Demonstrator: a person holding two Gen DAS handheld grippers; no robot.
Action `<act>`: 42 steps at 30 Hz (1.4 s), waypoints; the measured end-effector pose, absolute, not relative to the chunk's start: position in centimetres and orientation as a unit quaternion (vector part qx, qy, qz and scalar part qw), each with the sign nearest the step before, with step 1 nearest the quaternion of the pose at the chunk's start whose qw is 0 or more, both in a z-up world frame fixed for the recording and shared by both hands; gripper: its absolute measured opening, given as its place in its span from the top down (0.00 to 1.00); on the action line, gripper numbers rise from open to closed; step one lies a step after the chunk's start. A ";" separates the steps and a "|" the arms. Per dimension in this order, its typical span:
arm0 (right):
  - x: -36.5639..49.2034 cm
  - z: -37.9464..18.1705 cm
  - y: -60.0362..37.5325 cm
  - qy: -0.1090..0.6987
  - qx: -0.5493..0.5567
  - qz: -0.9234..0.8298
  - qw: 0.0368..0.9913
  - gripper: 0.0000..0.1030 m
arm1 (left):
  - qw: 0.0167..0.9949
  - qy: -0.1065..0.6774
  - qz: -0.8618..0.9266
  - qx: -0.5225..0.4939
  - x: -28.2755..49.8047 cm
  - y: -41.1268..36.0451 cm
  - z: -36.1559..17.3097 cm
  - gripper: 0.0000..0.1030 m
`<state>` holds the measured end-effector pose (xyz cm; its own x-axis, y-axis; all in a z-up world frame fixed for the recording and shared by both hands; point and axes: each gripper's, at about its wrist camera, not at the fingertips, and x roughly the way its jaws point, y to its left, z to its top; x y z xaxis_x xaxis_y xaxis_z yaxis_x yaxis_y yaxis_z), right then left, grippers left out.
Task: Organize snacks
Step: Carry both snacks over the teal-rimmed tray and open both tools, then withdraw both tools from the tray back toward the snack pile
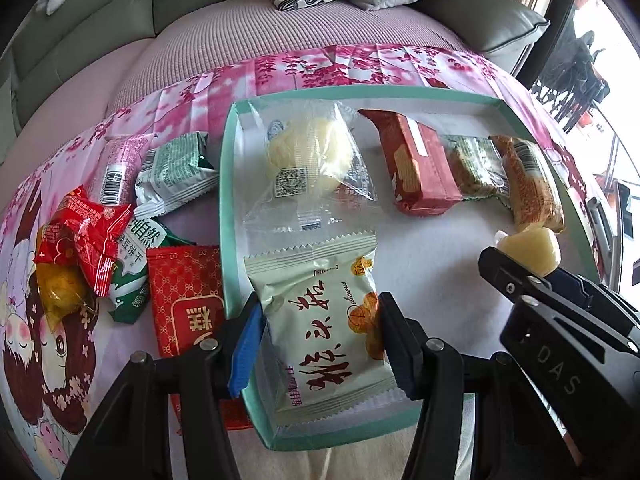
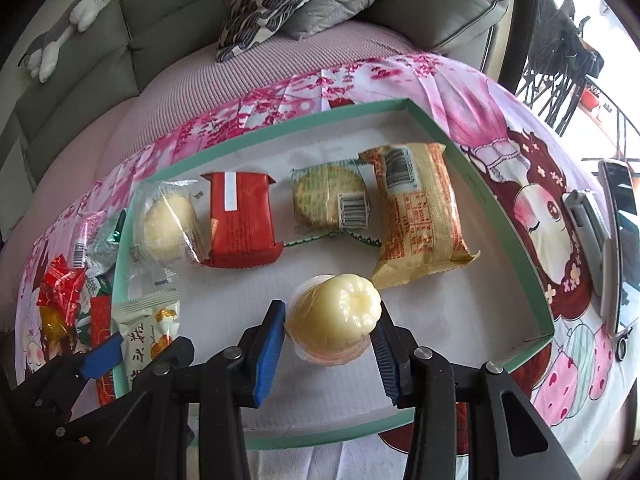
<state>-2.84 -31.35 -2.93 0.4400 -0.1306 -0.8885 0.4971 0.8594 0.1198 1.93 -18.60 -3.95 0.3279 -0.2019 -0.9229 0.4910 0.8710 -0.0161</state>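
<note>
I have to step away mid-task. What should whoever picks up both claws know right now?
Left claw: shut on the pale green pastry packet, over the tray's near-left corner.
Right claw: shut on the yellow jelly cup, over the tray's near middle.
Done: four snacks lined along the tray's far side, including the red packet and orange packet.
Left: set both held items down, then bring in the loose pile left of the tray.

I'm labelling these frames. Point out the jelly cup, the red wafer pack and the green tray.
jelly cup (image 2: 336, 314): right wrist view, its domed top.
red wafer pack (image 2: 242, 220): right wrist view, pack's middle.
green tray (image 2: 492, 196): right wrist view, right wall.
</note>
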 end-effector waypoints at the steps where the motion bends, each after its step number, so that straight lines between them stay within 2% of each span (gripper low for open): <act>1: -2.8 -3.0 -31.3 0.496 0.186 -0.189 0.827 0.56 | 0.801 0.541 -0.217 0.133 1.9 -18.7 -4.1 0.44; 20: -2.6 -3.6 -31.6 0.506 0.199 -0.194 0.817 0.52 | 0.795 0.548 -0.219 0.141 2.1 -18.9 -5.1 0.43; 22: -2.8 -3.4 -31.8 0.501 0.201 -0.198 0.818 0.51 | 0.794 0.549 -0.221 0.141 2.1 -18.9 -5.1 0.42; 25: -3.0 -3.2 -31.9 0.493 0.207 -0.200 0.821 0.44 | 0.793 0.546 -0.230 0.139 1.9 -19.0 -4.8 0.34; 28: -3.2 -2.6 -32.1 0.479 0.211 -0.201 0.828 0.43 | 0.801 0.533 -0.231 0.146 1.6 -19.1 -4.0 0.28; 42: -4.5 -1.3 -32.8 0.445 0.222 -0.212 0.842 0.41 | 0.839 0.512 -0.163 0.087 3.2 -14.3 -0.4 0.27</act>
